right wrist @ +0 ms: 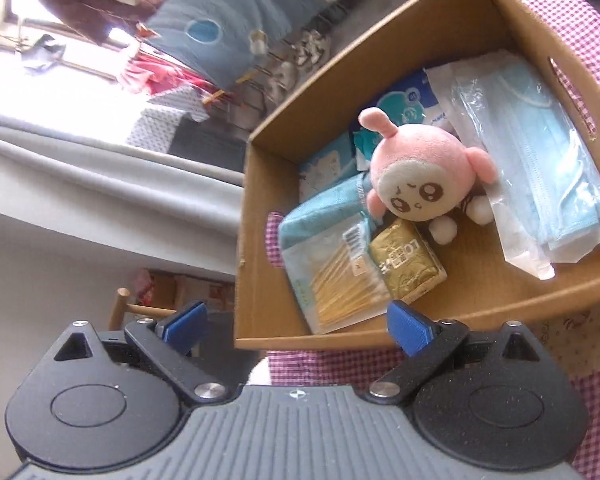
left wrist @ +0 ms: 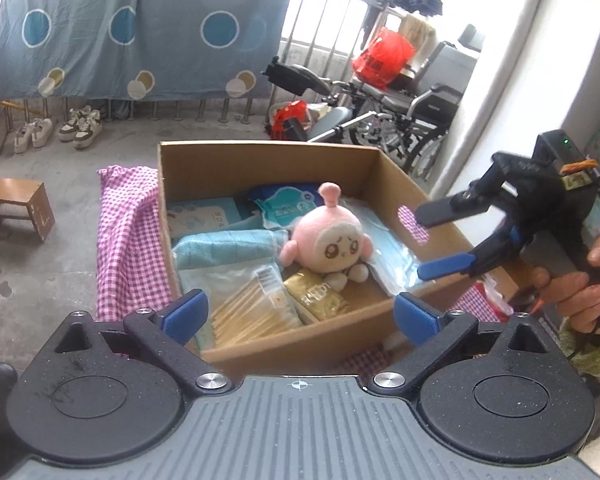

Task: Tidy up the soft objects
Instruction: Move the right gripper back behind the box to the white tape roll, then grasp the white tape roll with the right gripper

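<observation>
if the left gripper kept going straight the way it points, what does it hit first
Probably the box's near wall, or just past it the cotton swab pack. The left gripper is open and empty; depth is hard to judge.

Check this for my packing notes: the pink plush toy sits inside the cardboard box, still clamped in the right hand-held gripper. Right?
Not quite. The pink plush toy does sit inside the cardboard box, but nothing clamps it: the left wrist view shows the right hand-held gripper open and empty beside the box.
</observation>
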`<state>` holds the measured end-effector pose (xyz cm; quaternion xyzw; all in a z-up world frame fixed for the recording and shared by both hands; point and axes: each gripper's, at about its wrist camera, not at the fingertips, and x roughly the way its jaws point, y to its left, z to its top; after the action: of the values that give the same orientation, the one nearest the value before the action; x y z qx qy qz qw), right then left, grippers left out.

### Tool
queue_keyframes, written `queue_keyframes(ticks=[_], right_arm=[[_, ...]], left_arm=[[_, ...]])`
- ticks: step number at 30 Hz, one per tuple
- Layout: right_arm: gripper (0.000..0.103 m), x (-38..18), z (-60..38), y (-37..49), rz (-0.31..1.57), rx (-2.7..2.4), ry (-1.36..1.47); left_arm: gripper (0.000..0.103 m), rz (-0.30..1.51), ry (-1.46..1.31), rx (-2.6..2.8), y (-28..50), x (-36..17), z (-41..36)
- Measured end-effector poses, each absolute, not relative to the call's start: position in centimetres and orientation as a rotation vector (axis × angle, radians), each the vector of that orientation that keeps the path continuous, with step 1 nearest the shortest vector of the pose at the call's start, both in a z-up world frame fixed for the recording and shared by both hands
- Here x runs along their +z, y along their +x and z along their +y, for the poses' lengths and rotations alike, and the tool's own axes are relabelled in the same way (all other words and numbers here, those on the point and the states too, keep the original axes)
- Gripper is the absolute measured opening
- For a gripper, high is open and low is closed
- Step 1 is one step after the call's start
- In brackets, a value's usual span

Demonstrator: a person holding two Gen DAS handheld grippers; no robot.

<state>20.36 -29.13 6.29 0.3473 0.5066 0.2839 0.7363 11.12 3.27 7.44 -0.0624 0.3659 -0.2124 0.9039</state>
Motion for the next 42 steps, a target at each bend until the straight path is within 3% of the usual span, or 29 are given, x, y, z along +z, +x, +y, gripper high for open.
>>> queue_keyframes(ticks=[10, 15, 17, 22, 25, 30, 34, 42], right_arm=[[0.096, 6.0, -33.3, 12.0, 0.93, 0.571, 0.715], [0.079, 1.9, -34.1, 10.4, 0.947, 0.433, 0.647], [0.068, 0.4, -34.0, 10.5, 0.963, 0.396, 0.612], [0.057, -2.0, -33.3, 11.5, 0.96, 0.369, 0.495], [0.053, -2.3, -32.7, 12.2, 0.917, 0.365, 0.387], [0.05, -2.6, -31.7, 12.9, 0.877, 0.403, 0.25], [0.04, -2.8, -30.9, 13.0, 0.839, 0.434, 0.172], [0.037, -3.3, -30.9, 12.8, 0.797, 0.476, 0.181]], left_arm=[[0.1, 0.837, -0.008, -0.633, 7.6, 4.6, -4.7], [0.095, 0.886, 0.135, -0.68, 7.2, 1.6, -9.1], [0.089, 0.879, 0.188, -0.677, 7.3, 0.6, -10.5], [0.069, 0.873, 0.273, -0.655, 8.7, -1.7, -13.0], [0.062, 0.901, 0.271, -0.65, 10.0, -2.5, -13.8], [0.06, 0.91, 0.321, -0.641, 11.2, -3.8, -15.6], [0.059, 0.931, 0.35, -0.653, 11.8, -4.7, -16.5], [0.057, 0.946, 0.374, -0.669, 12.4, -5.9, -17.5]])
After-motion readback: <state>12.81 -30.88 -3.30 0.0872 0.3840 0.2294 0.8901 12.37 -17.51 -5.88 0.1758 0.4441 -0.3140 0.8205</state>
